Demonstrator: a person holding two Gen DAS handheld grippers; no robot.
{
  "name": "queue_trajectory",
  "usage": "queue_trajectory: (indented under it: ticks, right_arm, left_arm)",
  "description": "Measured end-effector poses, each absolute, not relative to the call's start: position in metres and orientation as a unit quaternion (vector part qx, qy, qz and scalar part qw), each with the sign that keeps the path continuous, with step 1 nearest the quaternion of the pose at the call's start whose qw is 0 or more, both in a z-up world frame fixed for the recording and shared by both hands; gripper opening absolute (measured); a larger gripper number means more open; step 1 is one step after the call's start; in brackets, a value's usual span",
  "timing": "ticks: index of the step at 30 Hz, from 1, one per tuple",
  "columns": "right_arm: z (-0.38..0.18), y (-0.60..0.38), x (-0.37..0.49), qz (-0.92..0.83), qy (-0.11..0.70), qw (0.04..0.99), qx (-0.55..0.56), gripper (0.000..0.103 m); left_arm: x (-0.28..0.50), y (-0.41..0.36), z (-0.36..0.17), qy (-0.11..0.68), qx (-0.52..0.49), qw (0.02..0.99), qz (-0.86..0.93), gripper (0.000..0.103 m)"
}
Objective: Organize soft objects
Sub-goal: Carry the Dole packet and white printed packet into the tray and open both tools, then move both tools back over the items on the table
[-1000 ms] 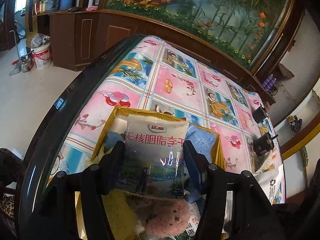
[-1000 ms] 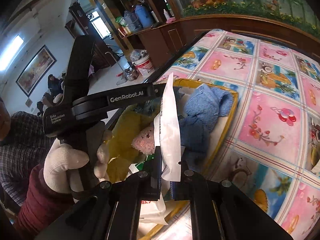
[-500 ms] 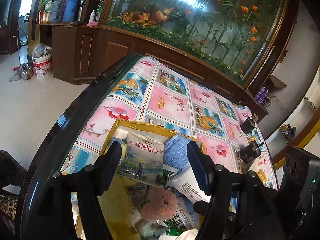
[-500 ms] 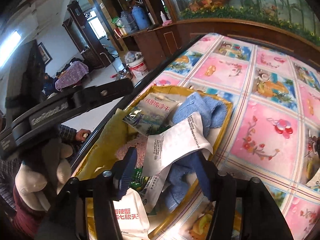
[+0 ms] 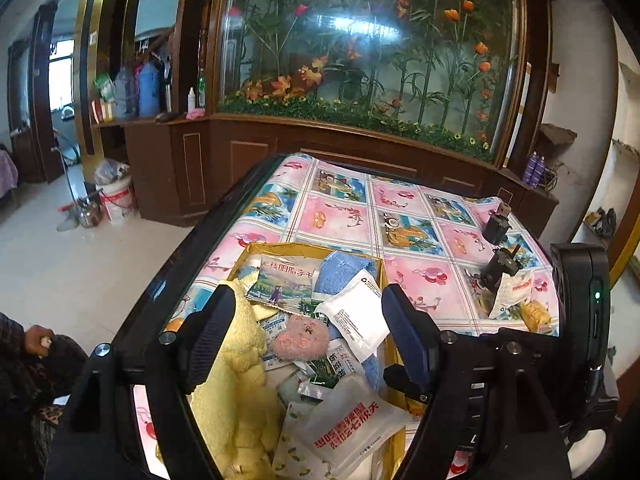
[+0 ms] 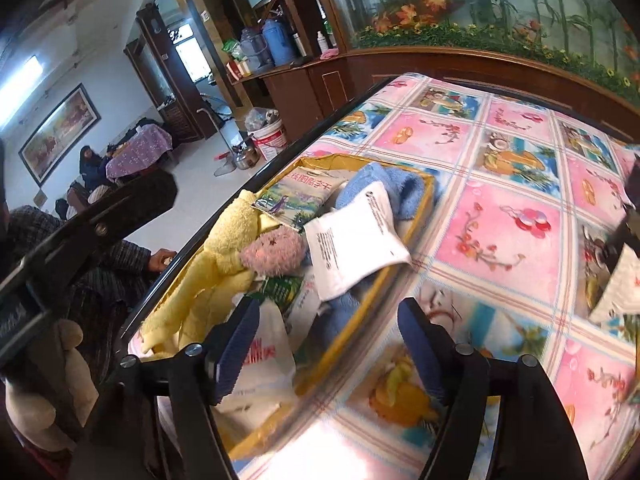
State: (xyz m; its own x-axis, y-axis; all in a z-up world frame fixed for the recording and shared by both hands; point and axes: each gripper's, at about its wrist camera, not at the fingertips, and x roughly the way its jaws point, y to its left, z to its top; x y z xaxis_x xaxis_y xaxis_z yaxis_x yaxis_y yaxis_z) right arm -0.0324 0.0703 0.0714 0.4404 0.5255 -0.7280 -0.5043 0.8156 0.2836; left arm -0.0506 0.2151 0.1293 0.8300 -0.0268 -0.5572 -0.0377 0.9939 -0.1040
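Currently both tongs, left tongs (image 5: pixel 306 332) and right tongs (image 6: pixel 326 350), are hanging open and empty above the yellow box (image 6: pixel 414 220); white packet (image 6: pixel 354 240) is lying inside at 12 o'clock, on the blue towel (image 6: pixel 394 184).

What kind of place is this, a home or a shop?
Most likely a home's living room: a table with a cartoon-print tablecloth, a large glass case of artificial flowers built into dark wood cabinets, and a framed painting on the wall.

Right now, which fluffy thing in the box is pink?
The small round plush, lying mid-box. The long plush beside it is yellow, and the towel at the far end is blue.
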Motion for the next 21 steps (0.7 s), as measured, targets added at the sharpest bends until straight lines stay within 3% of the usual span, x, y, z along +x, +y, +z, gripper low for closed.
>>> queue_trajectory:
  ticks: [2, 21]
  right_arm:
    - [0.070, 0.056, -0.039, 0.291, 0.435, 0.852, 0.025, 0.081]
    - [0.056, -0.062, -0.065, 0.228, 0.426, 0.869, 0.105, 0.081]
  left_arm:
    - [-0.061, 0.201, 0.131, 0.286, -0.035, 0.957, 0.009, 0.079]
    - [-0.099, 0.112, 0.129, 0.283, 0.080, 0.955, 0.024, 0.079]
